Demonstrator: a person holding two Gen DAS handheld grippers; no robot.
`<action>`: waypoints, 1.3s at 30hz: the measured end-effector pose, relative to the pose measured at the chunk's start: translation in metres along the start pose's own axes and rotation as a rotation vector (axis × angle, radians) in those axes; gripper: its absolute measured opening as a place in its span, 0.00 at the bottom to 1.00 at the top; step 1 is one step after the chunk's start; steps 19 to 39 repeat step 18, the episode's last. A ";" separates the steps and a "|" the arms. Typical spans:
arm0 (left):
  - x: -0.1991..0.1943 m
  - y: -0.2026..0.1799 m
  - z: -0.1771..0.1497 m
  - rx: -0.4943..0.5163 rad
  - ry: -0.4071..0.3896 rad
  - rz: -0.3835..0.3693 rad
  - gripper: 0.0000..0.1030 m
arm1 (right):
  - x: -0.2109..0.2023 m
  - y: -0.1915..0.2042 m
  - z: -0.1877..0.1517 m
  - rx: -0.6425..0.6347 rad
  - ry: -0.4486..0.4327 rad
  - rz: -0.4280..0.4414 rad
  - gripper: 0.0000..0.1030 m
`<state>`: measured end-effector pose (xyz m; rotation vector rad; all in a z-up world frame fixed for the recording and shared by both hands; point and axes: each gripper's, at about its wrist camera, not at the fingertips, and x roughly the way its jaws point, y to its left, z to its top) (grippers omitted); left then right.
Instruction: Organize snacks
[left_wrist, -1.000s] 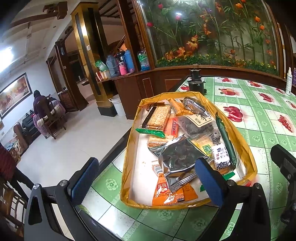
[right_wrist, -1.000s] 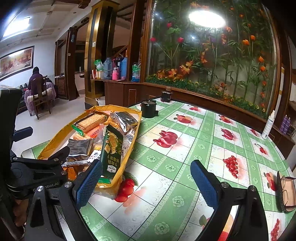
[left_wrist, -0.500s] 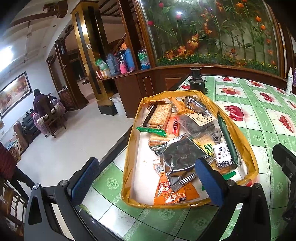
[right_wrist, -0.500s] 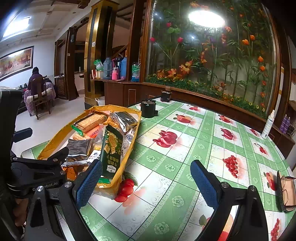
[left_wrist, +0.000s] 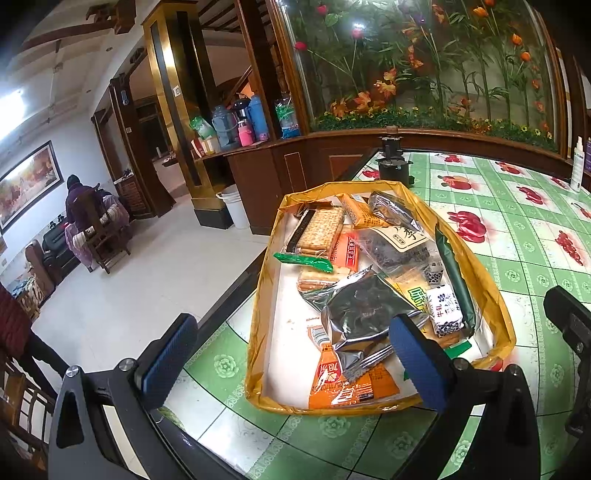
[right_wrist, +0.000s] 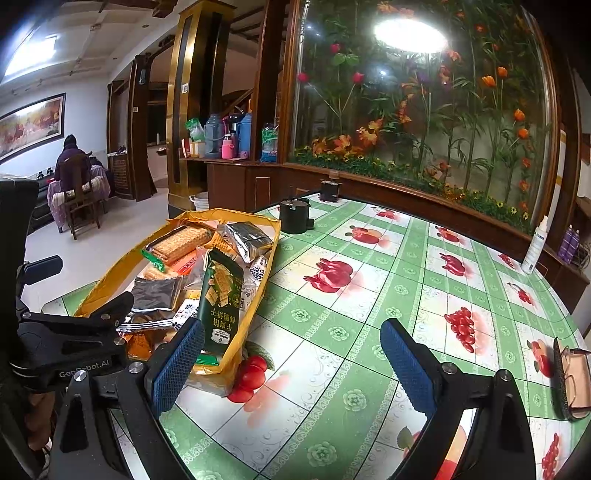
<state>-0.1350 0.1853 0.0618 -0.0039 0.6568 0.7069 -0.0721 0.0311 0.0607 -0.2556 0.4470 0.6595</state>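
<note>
Left wrist view: the left gripper (left_wrist: 291, 360) hangs wide apart before the snack tray (left_wrist: 258, 295), likely choosing a packet; the right gripper (right_wrist: 291, 363), also apart, waits over the tabletop (right_wrist: 369, 295).

My left gripper (left_wrist: 291, 363) and right gripper (right_wrist: 291, 363) carry matt black plastic arms with blue, finely knurled rubbery pads (right_wrist: 404, 363). At twelve o'clock of my left one, the tray (left_wrist: 264, 280) wears glossy yellow film, holding a crinkled silver foil packet (left_wrist: 364, 310) and shiny plastic wrappers. The tablecloth (right_wrist: 369, 295) looks smooth, glossy vinyl.
</note>
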 end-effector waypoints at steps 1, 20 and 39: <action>0.000 0.000 0.000 -0.001 0.001 -0.001 1.00 | 0.000 0.000 0.000 0.001 0.000 0.001 0.95; -0.005 0.007 0.001 -0.027 -0.013 0.005 1.00 | 0.000 -0.001 -0.001 0.003 0.001 -0.001 0.95; -0.005 0.007 0.001 -0.027 -0.013 0.005 1.00 | 0.000 -0.001 -0.001 0.003 0.001 -0.001 0.95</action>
